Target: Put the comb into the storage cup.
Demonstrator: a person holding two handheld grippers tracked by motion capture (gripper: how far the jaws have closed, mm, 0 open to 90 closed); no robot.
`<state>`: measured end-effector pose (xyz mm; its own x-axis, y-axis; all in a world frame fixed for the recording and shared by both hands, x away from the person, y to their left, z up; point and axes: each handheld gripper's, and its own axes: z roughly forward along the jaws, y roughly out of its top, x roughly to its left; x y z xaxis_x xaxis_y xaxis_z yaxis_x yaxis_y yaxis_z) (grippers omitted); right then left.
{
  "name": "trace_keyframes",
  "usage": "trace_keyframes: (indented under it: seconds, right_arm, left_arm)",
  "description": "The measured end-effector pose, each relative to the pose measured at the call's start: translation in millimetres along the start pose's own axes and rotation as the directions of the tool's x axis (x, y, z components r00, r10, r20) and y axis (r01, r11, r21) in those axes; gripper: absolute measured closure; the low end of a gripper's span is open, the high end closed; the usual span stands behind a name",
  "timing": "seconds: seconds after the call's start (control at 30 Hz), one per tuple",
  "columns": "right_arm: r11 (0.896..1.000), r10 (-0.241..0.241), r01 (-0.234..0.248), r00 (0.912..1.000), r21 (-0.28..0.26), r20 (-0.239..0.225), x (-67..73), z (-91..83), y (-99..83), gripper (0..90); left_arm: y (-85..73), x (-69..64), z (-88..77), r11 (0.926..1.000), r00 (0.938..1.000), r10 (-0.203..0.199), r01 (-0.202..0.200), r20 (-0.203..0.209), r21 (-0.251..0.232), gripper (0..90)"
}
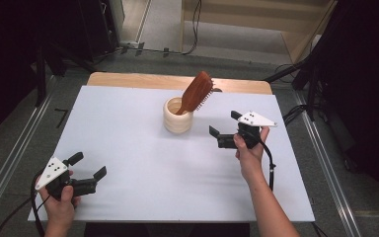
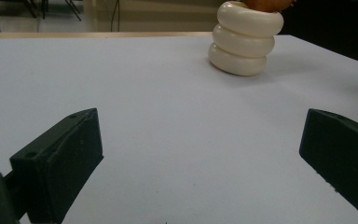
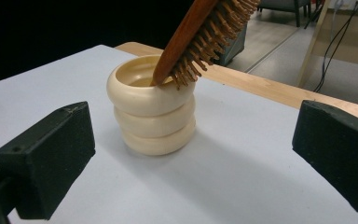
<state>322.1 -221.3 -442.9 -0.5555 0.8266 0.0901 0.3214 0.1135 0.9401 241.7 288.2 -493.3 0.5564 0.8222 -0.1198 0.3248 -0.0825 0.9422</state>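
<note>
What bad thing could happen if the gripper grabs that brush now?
1. The wooden hairbrush leans out over the rim of the cream ringed cup, handle down inside. Pulling it sideways could probably tip the cup over.
2. The right gripper is open and close to the cup; pushing forward might knock the cup before reaching the brush.
3. The left gripper sits far away, open, so it likely cannot steady the cup.

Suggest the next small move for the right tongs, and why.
Probably ease the right tongs forward and up toward the wooden hairbrush. Their jaws stand open and empty beside the cream ribbed cup, and the brush leans out of it, handle down, toward that side.
</note>
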Motion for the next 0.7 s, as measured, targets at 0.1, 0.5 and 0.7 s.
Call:
trace_keyframes:
  seconds: [0.1, 0.5, 0.7]
  right_arm:
    - [1.000, -0.004, 0.004, 1.0000, -0.001, 0.005, -1.0, -5.5, -2.9, 0.0]
    - [1.000, -0.006, 0.006, 0.9999, -0.002, 0.016, -5.6, -26.1, -17.5, 0.0]
    - [1.000, -0.003, 0.003, 0.9996, -0.004, 0.029, -9.4, -36.5, -26.4, 0.0]
  left_arm:
    - [0.0, 0.0, -0.1, 1.0000, 1.0000, 0.000, 0.000, -0.001, -0.001, 0.0]
    - [-0.2, -0.4, 0.1, 1.0000, 1.0000, 0.002, -0.002, -0.001, 0.000, 0.0]
    - [-0.2, -0.5, -0.1, 1.0000, 1.0000, 0.002, -0.002, 0.001, 0.000, 0.0]
